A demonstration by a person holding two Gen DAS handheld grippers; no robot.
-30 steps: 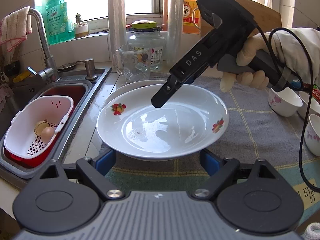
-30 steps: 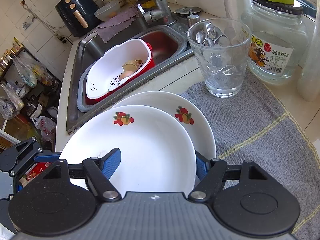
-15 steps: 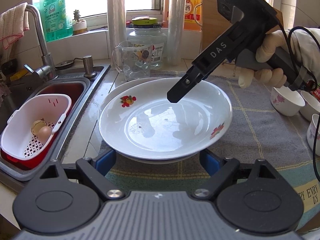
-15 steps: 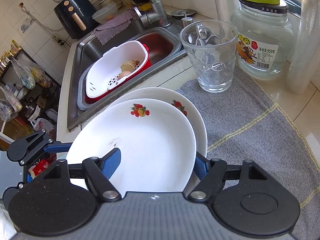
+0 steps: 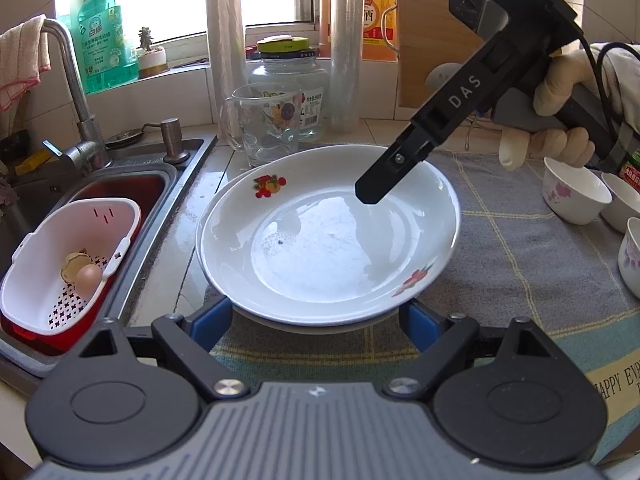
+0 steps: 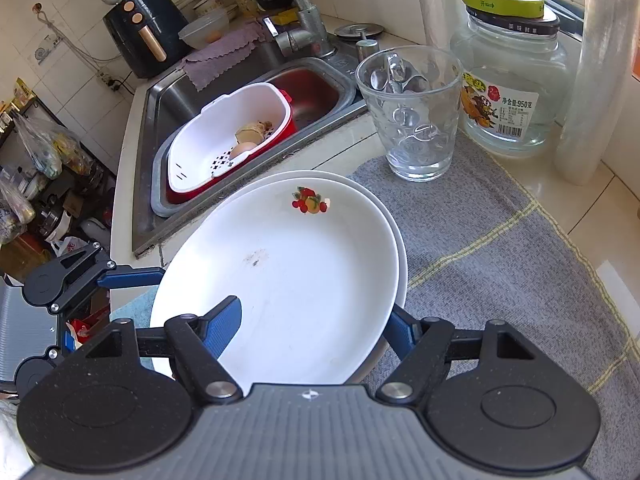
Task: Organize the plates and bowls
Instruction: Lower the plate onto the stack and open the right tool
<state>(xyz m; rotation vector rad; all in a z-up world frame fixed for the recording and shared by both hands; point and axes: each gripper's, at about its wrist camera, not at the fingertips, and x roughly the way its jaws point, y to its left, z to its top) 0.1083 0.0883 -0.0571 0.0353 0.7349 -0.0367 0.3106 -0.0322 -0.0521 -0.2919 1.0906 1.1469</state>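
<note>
A white plate with fruit prints (image 5: 320,248) sits on a second white plate whose rim (image 5: 208,216) shows beneath at the left. Both rest on a grey cloth. My right gripper (image 6: 312,330) holds the top plate (image 6: 288,280) by its rim, one blue finger (image 6: 224,328) above and the other under it; its black body (image 5: 452,120) reaches in from the right. My left gripper (image 5: 316,320) is open, its jaws wide either side of the plates' near edge. Several small white bowls (image 5: 576,196) stand at the right.
A sink (image 5: 120,184) at the left holds a white and red strainer basket (image 5: 60,264). A glass mug (image 5: 264,124), a glass jar (image 5: 288,88) and rolls of film (image 5: 226,40) stand behind the plates. A wooden board (image 5: 428,44) leans at the back.
The top plate has been lowered and shifted back onto the lower plate, nearly centred over it. My right gripper moved with it, still gripping the rim.
</note>
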